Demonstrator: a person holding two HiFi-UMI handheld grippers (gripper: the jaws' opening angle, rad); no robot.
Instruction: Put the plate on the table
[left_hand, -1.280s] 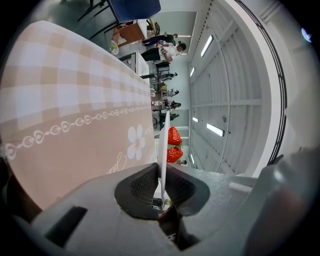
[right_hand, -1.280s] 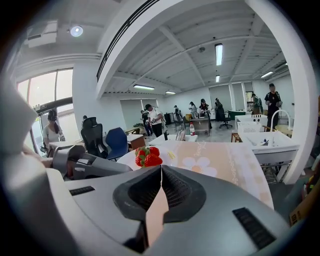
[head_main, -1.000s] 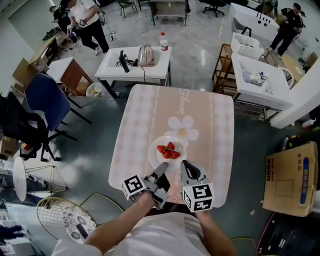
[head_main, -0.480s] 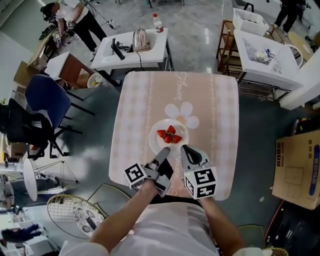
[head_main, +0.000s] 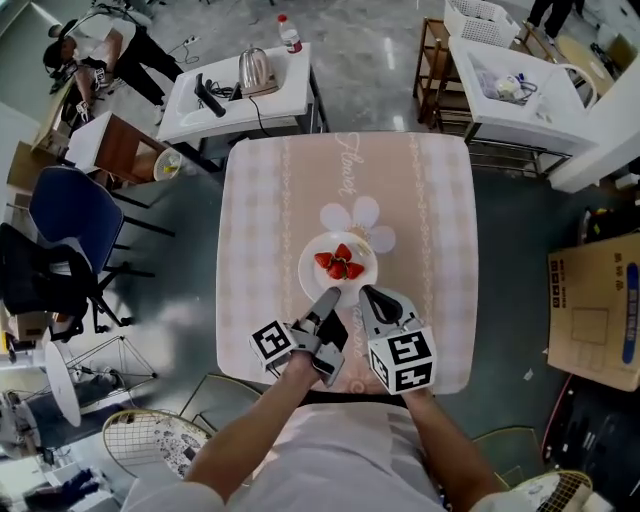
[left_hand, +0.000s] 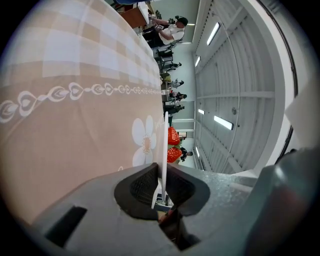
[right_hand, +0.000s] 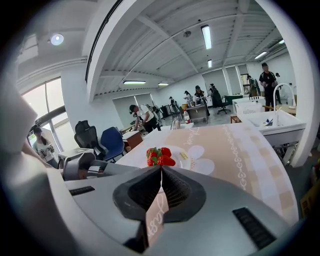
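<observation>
While your left claw (left_hand: 162, 176) clamps the near rim of the plate (head_main: 308, 275), seen edge-on with strawberries (head_main: 340, 264) aboard, your right claw (right_hand: 161, 172) sits closed right at that rim, pinching nothing I can see. Plate's over mid-tabletop (head_main: 420, 200) by the flower print; contact unclear. Placement step: set it flat, release left, back out level.
</observation>
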